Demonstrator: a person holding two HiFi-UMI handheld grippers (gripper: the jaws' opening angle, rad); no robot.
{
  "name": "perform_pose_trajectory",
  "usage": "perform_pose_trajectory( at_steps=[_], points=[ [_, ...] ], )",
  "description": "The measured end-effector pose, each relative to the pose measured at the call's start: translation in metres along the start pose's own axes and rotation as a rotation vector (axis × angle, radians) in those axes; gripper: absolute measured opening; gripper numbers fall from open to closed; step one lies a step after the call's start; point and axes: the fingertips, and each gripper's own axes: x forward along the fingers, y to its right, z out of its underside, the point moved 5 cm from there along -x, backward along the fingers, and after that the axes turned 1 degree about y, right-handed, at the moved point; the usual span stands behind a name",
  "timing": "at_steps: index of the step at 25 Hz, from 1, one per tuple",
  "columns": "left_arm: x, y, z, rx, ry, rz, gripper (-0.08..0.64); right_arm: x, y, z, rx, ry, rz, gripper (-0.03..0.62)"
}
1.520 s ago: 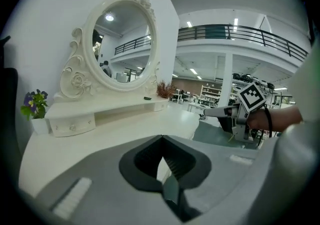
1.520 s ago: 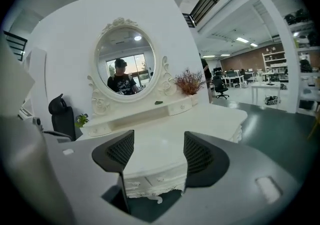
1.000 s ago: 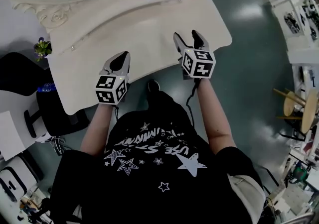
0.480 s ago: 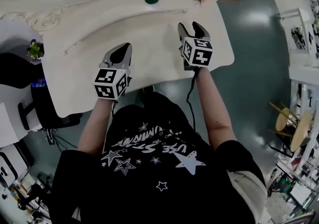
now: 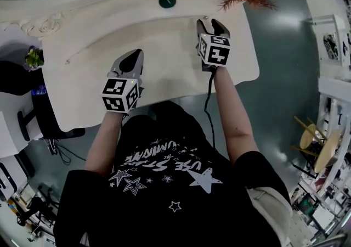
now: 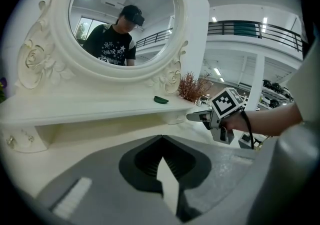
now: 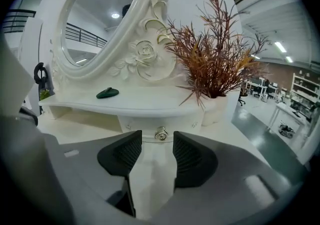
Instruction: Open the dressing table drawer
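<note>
White print on the person's black, star-patterned T-shirt (image 5: 164, 172) seems to read "USE ST…", upside down and only partly legible. The right gripper (image 7: 157, 141) has its ribbed jaws about half apart; they have just been closing and hold nothing. Just ahead is the small cream drawer (image 7: 142, 125) of the carved white dressing table (image 5: 164, 37), with its round metal knob (image 7: 160, 133) framed between the jaw tips, untouched. The left gripper (image 6: 161, 139) has its jaw tips together, empty, over the tabletop.
</note>
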Motion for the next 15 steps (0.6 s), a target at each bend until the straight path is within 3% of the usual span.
perform_pose_trajectory(
  at_steps=[7, 15],
  points=[
    [0.002, -0.004, 0.005, -0.014, -0.013, -0.02, 0.002, 0.019, 0.002, 0.002, -0.04, -0.022, 0.022, 0.216],
    [0.003, -0.004, 0.009, -0.021, -0.026, -0.031, 0.002, 0.026, 0.005, 0.003, -0.066, -0.034, 0.027, 0.137]
  ],
)
